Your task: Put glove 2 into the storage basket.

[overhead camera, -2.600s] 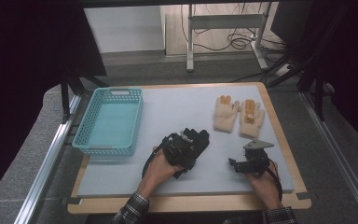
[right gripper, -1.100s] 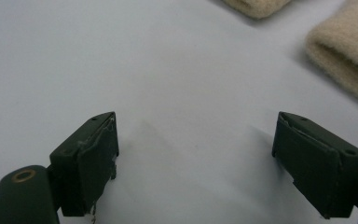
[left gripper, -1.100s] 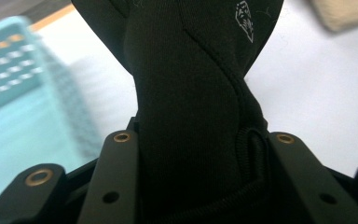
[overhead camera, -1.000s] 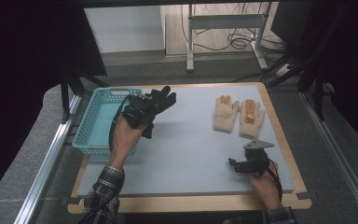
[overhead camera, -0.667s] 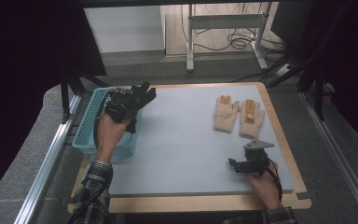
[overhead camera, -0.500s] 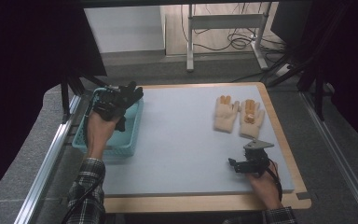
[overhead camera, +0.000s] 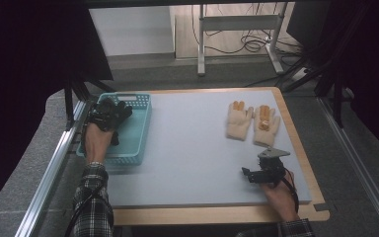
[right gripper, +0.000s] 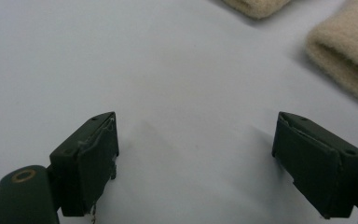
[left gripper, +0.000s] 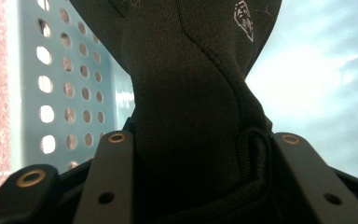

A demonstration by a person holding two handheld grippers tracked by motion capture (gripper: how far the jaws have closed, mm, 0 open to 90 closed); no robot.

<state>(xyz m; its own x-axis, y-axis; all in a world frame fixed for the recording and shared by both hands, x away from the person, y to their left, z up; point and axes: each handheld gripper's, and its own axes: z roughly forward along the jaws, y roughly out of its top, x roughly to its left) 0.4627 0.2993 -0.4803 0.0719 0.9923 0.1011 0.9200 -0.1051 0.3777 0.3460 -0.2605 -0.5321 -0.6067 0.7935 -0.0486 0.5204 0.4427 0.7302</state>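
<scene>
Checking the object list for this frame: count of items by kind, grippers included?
Black glove, held over the basket: 1
Beige gloves, on the mat: 2
Teal basket: 1
Grippers, left and right: 2
Total: 6

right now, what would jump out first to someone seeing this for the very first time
The left gripper stands out first: it is shut on a black glove and holds it over the teal basket at the table's left edge. Next come the two cream gloves with orange fingertips, lying flat side by side at the far right of the grey mat. Nearer the person, the right gripper rests on the mat with its jaws wide open and nothing between them.
</scene>
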